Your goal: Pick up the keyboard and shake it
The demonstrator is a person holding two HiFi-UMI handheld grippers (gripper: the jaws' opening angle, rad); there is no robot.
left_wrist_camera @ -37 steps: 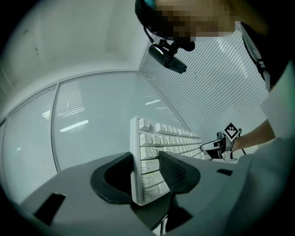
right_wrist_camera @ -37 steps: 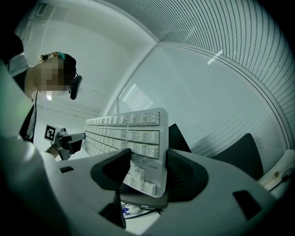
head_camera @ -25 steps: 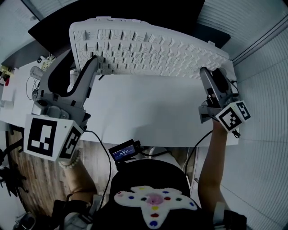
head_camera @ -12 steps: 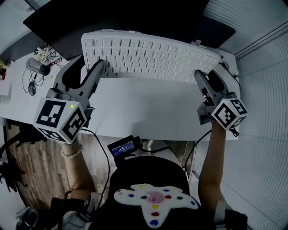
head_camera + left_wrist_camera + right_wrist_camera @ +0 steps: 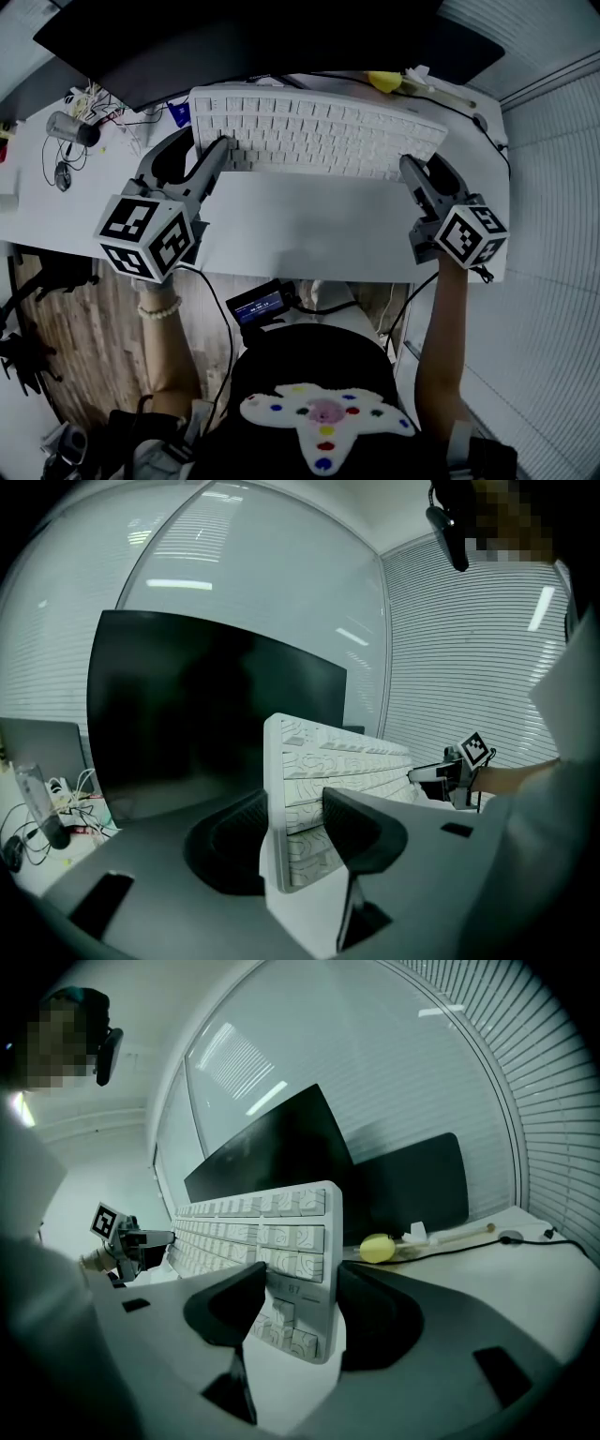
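The left gripper (image 5: pixel 217 150) pinches the keyboard's (image 5: pixel 319 136) 9 o'clock end, the right gripper (image 5: pixel 412 174) its 3 o'clock end; shaking well likely needs firm, matched strokes without twisting.

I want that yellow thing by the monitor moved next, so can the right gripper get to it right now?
Probably not yet: the right gripper is clamped on one end of the keyboard, and the yellow thing lies beyond it. It would have to let go first.
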